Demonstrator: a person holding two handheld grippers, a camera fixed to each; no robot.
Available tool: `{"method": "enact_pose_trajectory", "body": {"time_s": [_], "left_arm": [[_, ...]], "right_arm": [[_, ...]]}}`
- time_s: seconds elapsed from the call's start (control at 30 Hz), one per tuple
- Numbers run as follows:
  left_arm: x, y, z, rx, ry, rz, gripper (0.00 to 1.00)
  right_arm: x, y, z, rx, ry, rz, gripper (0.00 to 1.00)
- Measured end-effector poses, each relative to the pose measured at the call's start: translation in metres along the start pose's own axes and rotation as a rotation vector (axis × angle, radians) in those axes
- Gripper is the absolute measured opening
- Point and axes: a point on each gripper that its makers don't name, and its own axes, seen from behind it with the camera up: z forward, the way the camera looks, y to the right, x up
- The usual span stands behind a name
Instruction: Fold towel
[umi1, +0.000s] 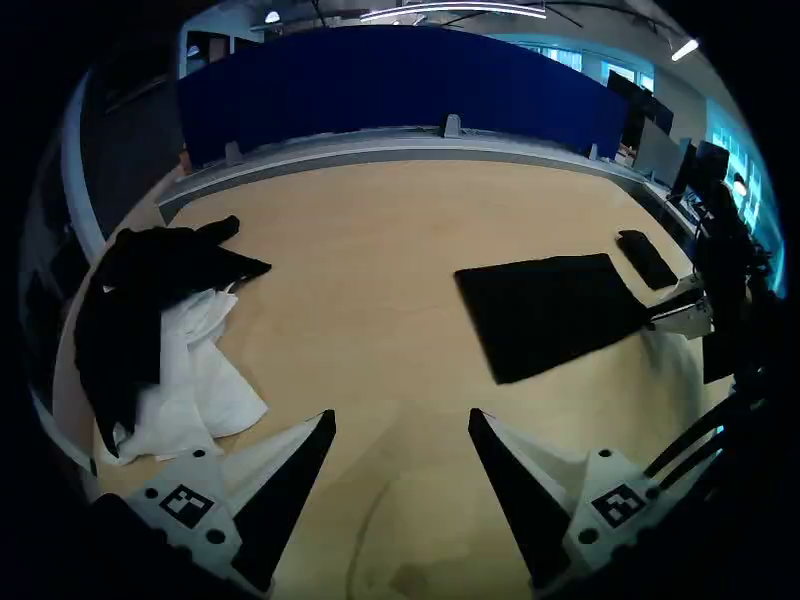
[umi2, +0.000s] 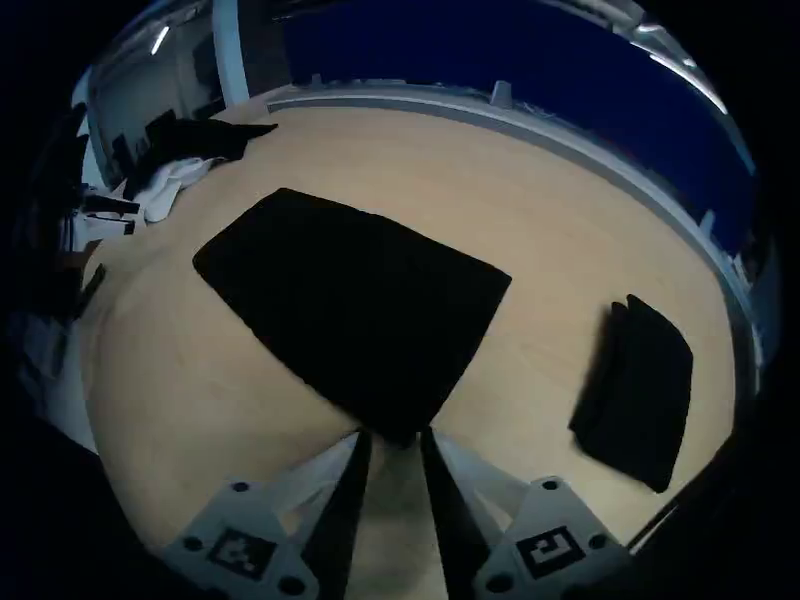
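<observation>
Pale wooden desk (umi1: 400, 230) backed by a blue partition (umi1: 400, 80). The black towel (umi2: 350, 310) lies flat mid-frame in the right gripper view. Its near corner sits between the close-set fingers of the right hand-held gripper (umi2: 395, 440); whether they pinch it I cannot tell. The left hand-held gripper (umi1: 400, 420) is spread wide over bare desk at lower centre, with a heap of cloths (umi1: 170, 340) at left.

I'm in what looks like an open-plan office: a blue divider screen (umi1: 400, 90) backs my long pale wooden tabletop (umi1: 400, 250), strip lights (umi1: 450, 12) run overhead, and dim shapes, probably monitors (umi1: 655, 125), stand beyond.
</observation>
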Motion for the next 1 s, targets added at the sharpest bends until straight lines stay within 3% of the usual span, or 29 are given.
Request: {"method": "enact_pose_trajectory", "body": {"time_s": [0.07,0.4,0.6,1.0], "left_arm": [[0.001,0.002,0.001,-0.002,0.000,0.000,0.99],[0.007,0.013,0.006,-0.022,0.002,0.011,0.99],[0.012,0.042,0.016,-0.098,0.009,0.039,0.99],[0.016,0.094,0.055,-0.213,-0.004,0.143,0.99]], "right_arm": [[0.000,0.002,0.000,-0.005,0.000,-0.001,0.25],[0.001,0.001,-0.001,0.004,0.002,-0.011,0.14],[0.002,0.001,-0.002,0.000,0.010,-0.026,0.14],[0.008,0.002,-0.005,0.001,0.033,0.000,0.14]]}}
